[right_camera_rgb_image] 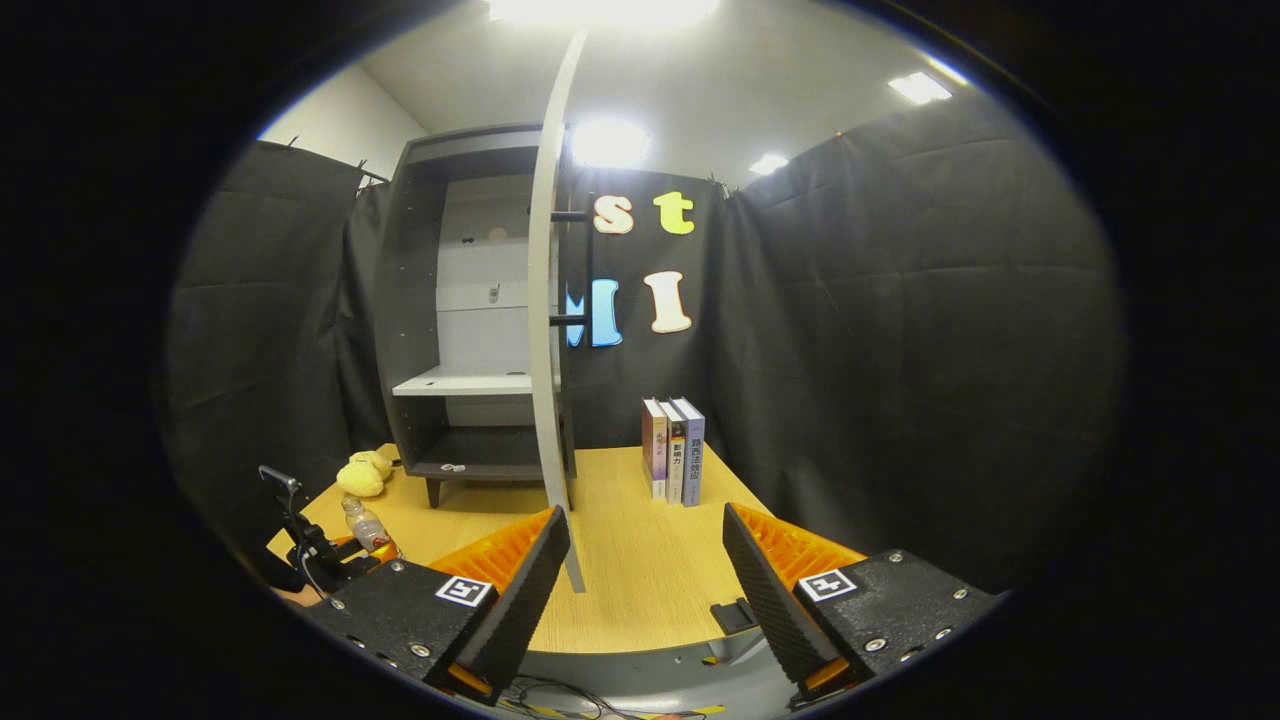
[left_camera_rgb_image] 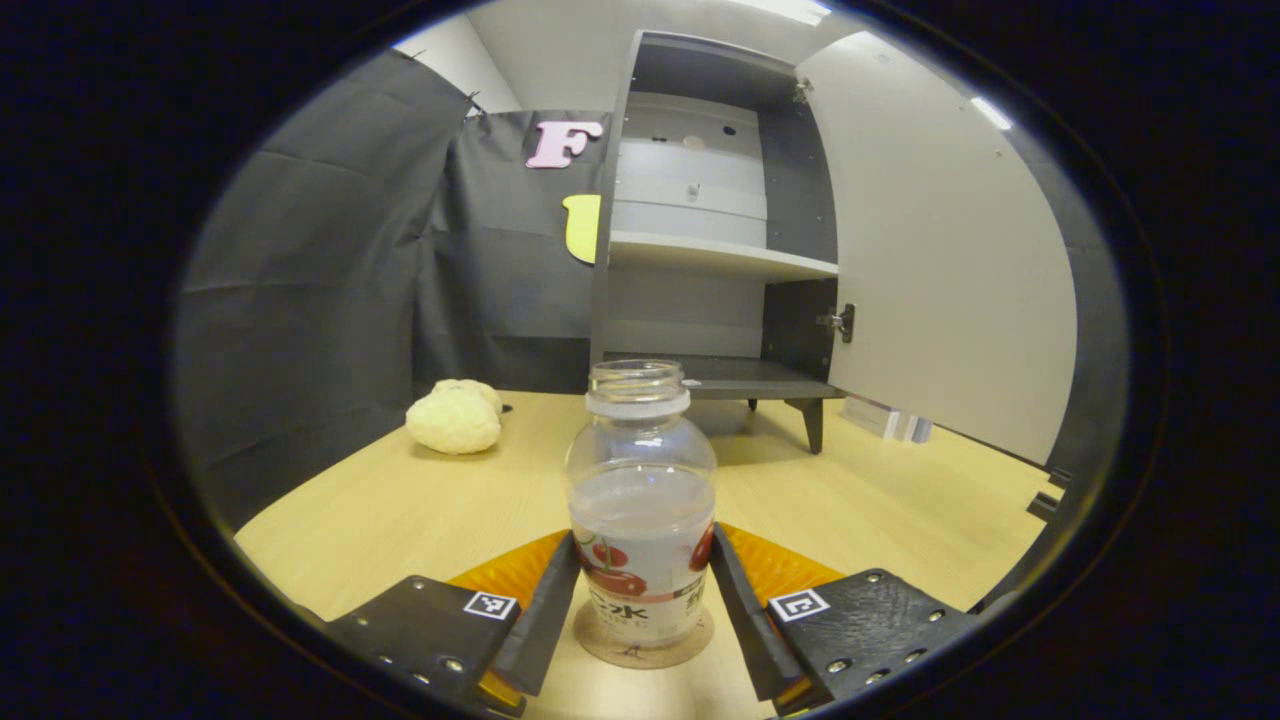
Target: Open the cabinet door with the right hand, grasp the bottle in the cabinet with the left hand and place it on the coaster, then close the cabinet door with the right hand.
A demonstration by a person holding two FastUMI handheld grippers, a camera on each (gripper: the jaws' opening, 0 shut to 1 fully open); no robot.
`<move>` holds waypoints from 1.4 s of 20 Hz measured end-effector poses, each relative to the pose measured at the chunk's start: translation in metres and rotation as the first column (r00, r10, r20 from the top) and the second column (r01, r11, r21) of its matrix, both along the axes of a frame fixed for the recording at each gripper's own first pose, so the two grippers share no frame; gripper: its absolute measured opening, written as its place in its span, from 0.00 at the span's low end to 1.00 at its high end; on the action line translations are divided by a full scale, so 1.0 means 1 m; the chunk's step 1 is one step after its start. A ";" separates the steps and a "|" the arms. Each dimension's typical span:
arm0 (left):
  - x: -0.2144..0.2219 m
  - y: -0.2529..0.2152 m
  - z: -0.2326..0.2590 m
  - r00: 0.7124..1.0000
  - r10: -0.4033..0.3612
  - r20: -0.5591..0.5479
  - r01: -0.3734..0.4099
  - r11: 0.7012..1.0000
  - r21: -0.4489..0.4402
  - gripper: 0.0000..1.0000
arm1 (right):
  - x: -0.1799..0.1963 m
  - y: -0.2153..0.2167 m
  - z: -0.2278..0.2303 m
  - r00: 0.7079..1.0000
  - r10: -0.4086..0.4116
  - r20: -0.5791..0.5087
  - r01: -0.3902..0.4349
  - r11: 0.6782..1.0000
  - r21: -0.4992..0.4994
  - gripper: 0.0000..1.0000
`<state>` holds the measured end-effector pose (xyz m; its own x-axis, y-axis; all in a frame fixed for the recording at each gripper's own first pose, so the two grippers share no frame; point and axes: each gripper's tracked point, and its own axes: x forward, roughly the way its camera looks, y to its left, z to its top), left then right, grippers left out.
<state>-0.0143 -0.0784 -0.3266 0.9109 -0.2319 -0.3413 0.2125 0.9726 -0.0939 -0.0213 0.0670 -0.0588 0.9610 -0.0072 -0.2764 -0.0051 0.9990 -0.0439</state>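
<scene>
The bottle [left_camera_rgb_image: 640, 500] stands upright on the round coaster [left_camera_rgb_image: 640, 645], between the left gripper [left_camera_rgb_image: 640, 600] fingers, which flank its lower sides; whether both actually press it, I cannot tell. Beyond it the cabinet [left_camera_rgb_image: 700, 230] stands with its cabinet door [left_camera_rgb_image: 940, 250] swung wide. The right gripper [right_camera_rgb_image: 645, 580] is spread apart and holds nothing, the door's edge just ahead of its left finger.

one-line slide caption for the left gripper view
Left gripper flanks the uncapped bottle standing on the coaster, cabinet door open behind.
</scene>
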 end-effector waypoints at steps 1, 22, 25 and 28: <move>-0.001 0.000 0.000 1.000 -0.005 -0.005 0.005 1.000 0.008 0.82 | -0.001 0.003 0.001 1.000 0.004 0.001 -0.004 1.000 -0.001 0.95; -0.026 0.001 0.143 0.993 0.057 0.102 -0.058 0.998 0.007 0.81 | 0.038 -0.010 0.051 0.992 0.067 0.110 -0.070 0.997 0.032 0.95; -0.034 0.004 0.185 0.986 0.090 0.141 -0.089 0.996 -0.012 0.84 | 0.056 -0.023 0.062 0.988 0.062 0.143 -0.069 0.997 0.043 0.95; -0.043 0.009 0.213 0.980 0.117 0.162 -0.118 0.993 -0.005 0.84 | 0.072 -0.037 0.068 0.986 0.052 0.158 -0.062 0.996 0.057 0.95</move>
